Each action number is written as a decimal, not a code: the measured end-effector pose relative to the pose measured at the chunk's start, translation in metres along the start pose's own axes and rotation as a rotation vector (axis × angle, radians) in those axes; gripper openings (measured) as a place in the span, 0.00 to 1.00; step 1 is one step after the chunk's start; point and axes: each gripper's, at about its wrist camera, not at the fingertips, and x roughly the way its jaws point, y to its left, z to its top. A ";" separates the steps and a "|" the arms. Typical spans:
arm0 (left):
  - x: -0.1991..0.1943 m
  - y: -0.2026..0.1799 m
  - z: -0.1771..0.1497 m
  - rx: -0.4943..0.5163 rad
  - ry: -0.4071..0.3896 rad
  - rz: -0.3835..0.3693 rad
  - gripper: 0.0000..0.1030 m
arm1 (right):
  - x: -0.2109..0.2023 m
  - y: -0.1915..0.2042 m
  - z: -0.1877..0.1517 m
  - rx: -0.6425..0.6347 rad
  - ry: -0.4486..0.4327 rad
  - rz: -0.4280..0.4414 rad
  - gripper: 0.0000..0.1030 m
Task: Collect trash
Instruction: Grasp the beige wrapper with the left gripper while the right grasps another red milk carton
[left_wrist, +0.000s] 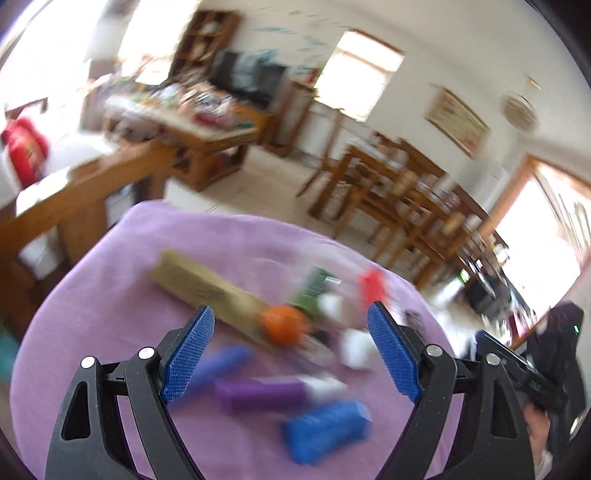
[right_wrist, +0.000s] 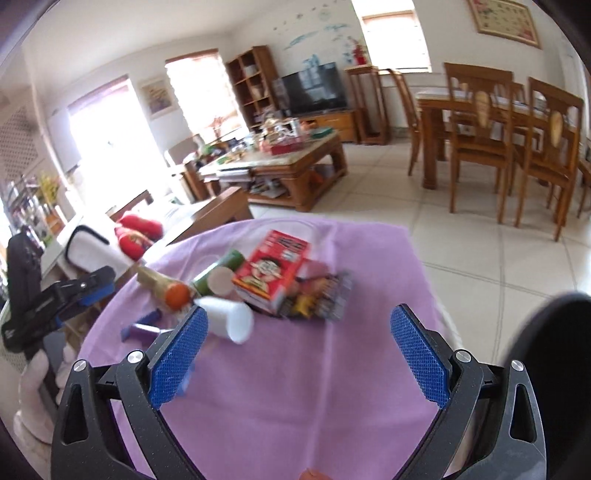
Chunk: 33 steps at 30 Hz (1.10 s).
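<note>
Both claws stand wide and hold nothing: the left claw (left_wrist: 291, 345) hangs over the purple-draped table (right_wrist: 295, 387), the right claw (right_wrist: 299, 343) beside it. Trash lies heaped toward the table's far side: a red carton (right_wrist: 271, 271), a white cup (right_wrist: 231, 319) on its side, crinkled foil wrappers (right_wrist: 328, 295), an orange-capped bottle (right_wrist: 162, 286). All of it looks light. I'd expect the cup to crush easily, so pinch it gently across the middle; the wrappers seem slippery, so bunch them.
</note>
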 end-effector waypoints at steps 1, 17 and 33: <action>0.009 0.013 0.006 -0.042 0.020 0.014 0.82 | 0.011 0.008 0.008 -0.008 0.010 -0.002 0.94; 0.066 0.068 0.021 -0.282 0.156 -0.034 0.44 | 0.168 0.028 0.031 0.027 0.227 -0.116 0.73; 0.014 0.055 0.017 -0.260 -0.065 -0.123 0.15 | 0.088 0.053 0.028 -0.018 0.017 -0.020 0.51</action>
